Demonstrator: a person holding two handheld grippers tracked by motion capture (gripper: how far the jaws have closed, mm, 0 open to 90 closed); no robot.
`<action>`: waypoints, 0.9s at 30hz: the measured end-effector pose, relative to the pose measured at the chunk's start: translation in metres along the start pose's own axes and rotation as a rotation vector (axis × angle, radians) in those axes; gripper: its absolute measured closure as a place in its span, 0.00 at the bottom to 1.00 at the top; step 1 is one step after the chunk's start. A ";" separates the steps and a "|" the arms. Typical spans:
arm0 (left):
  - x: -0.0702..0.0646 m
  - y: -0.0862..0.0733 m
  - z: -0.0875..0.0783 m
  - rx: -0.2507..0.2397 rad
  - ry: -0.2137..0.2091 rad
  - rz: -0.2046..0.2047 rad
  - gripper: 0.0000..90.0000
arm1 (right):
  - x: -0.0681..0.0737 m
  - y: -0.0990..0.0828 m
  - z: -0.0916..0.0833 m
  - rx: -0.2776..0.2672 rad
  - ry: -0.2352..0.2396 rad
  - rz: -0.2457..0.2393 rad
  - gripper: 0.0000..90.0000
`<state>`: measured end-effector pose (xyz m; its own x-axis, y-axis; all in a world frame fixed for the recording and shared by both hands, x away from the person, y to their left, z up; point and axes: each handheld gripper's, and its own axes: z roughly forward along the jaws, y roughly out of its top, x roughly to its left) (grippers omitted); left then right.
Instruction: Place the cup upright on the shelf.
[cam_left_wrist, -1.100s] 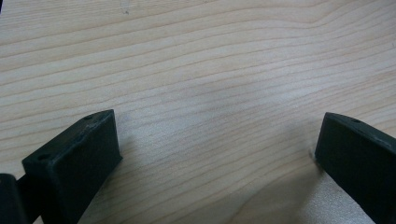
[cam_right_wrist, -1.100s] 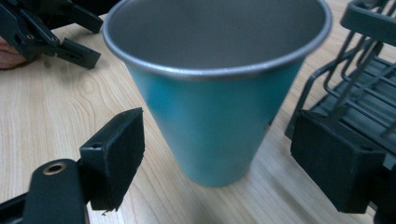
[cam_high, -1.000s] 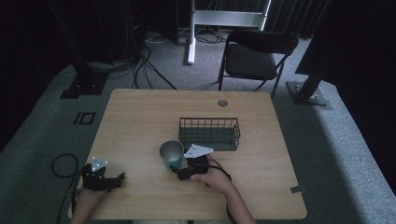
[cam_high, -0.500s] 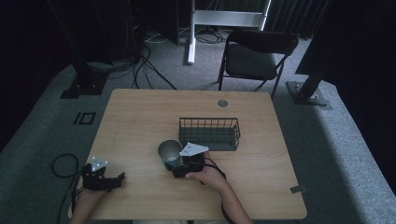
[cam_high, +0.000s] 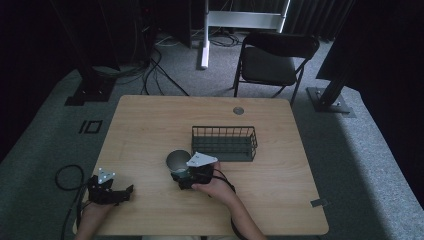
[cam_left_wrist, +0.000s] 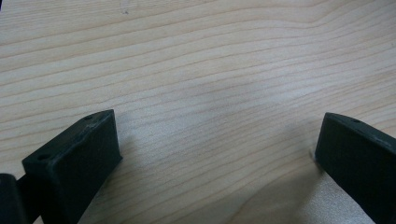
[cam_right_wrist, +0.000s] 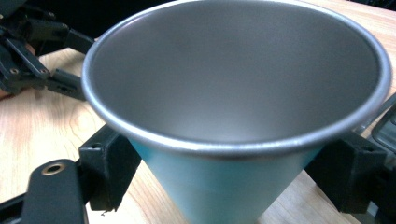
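Right claw (cam_high: 182, 177) pinches the cup (cam_high: 177, 161) near the desk's (cam_high: 150, 120) front edge; left claw (cam_high: 120, 194) is spread at the front left corner

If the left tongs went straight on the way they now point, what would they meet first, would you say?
Probably the bare wooden tabletop: the open left tongs look down onto it, with nothing between. Depth is unclear.

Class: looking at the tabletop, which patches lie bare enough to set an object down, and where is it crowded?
Bare wood lies along the light wooden table's far-left stretch, left of the dark wire basket, and over the right side past it. It is crowded at the centre front, where the right gripper clamps the blue metal cup beside the basket. The left gripper occupies the near-left corner.
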<state>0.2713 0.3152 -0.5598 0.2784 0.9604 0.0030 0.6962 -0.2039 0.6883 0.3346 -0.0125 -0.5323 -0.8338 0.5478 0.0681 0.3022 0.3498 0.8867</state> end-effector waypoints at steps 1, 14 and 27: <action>0.000 0.000 0.000 0.000 0.000 0.000 0.01 | 0.001 0.001 0.000 0.002 0.001 -0.006 0.19; 0.000 0.000 0.000 -0.002 0.000 -0.002 0.01 | 0.006 0.025 -0.014 -0.043 0.012 -0.010 0.19; 0.000 0.000 0.000 -0.002 0.001 -0.002 0.01 | -0.001 0.056 -0.040 -0.109 -0.010 0.014 0.19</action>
<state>0.2714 0.3150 -0.5599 0.2769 0.9609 0.0024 0.6953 -0.2021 0.6897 0.3342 -0.0243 -0.4641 -0.8249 0.5601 0.0766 0.2612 0.2574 0.9304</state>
